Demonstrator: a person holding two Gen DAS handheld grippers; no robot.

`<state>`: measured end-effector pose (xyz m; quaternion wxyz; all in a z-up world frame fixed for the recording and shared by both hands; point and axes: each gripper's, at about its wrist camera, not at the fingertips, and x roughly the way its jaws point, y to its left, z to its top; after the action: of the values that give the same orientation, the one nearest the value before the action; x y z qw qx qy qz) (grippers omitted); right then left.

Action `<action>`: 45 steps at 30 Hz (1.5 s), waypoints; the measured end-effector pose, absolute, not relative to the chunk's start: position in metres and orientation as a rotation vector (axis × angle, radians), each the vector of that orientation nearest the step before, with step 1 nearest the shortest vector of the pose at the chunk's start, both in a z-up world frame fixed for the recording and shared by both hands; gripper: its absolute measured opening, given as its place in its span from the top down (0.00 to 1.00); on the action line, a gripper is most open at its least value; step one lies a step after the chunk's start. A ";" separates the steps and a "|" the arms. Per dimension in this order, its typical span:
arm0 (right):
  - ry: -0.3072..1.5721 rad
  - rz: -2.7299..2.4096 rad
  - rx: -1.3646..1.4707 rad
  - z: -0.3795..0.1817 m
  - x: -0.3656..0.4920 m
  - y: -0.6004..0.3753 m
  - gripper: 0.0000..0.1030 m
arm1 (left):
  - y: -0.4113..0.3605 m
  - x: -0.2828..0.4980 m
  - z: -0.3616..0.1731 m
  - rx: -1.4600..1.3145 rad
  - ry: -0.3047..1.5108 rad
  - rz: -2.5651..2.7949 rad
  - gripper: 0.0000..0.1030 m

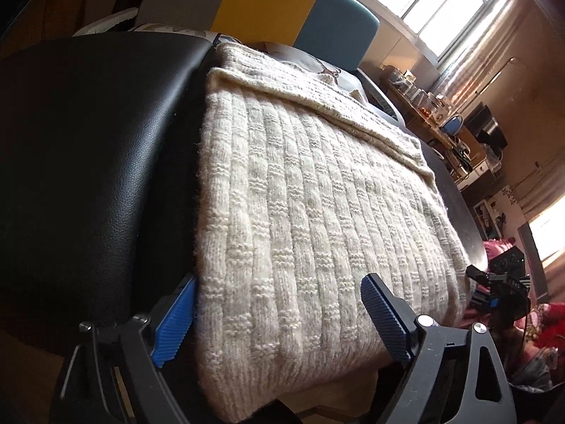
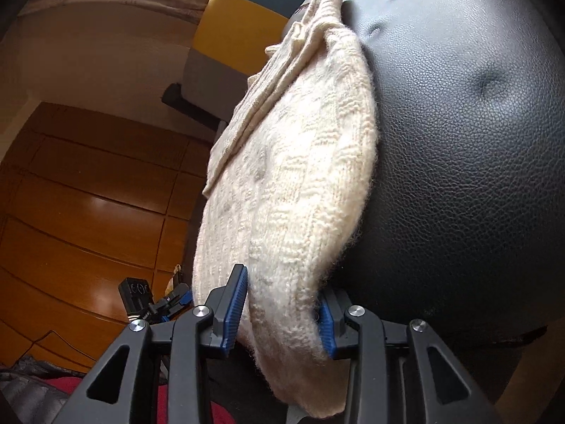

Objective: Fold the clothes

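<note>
Sweater point(image 2: 282, 194) between right tongs point(image 2: 279, 314)

The left gripper point(image 1: 279, 318) has its 2 blue-padded fingers point(image 1: 174, 321) spread wide, one on each side of the near edge of the knit sweater point(image 1: 310, 205). The right gripper point(image 2: 280, 316) has its 2 fingers point(image 2: 233, 312) pressed against the sweater's near fold from both sides.

left gripper point(image 1: 279, 321): black frame, blue ribbed pads, silver screws | right gripper point(image 2: 280, 312): same
</note>
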<state>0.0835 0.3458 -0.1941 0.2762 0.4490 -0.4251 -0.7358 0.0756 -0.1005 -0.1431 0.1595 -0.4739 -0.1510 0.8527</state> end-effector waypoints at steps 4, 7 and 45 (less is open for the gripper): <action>-1.035 -2.062 1.175 -0.188 0.090 0.338 0.65 | -0.089 0.072 -0.143 -1.398 -0.304 2.507 0.25; -0.875 -2.138 1.217 -0.178 0.090 0.328 0.75 | -0.095 0.070 -0.143 -1.420 -0.273 2.540 0.54; -0.740 -2.107 1.314 -0.128 0.087 0.299 0.84 | -0.141 0.072 -0.117 -1.263 -0.770 2.247 0.91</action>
<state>0.0867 0.2993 -0.1278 0.2721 0.4879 -0.2749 -0.7825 0.0723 -0.1413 -0.1167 0.2237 -0.4576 -0.2789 0.8141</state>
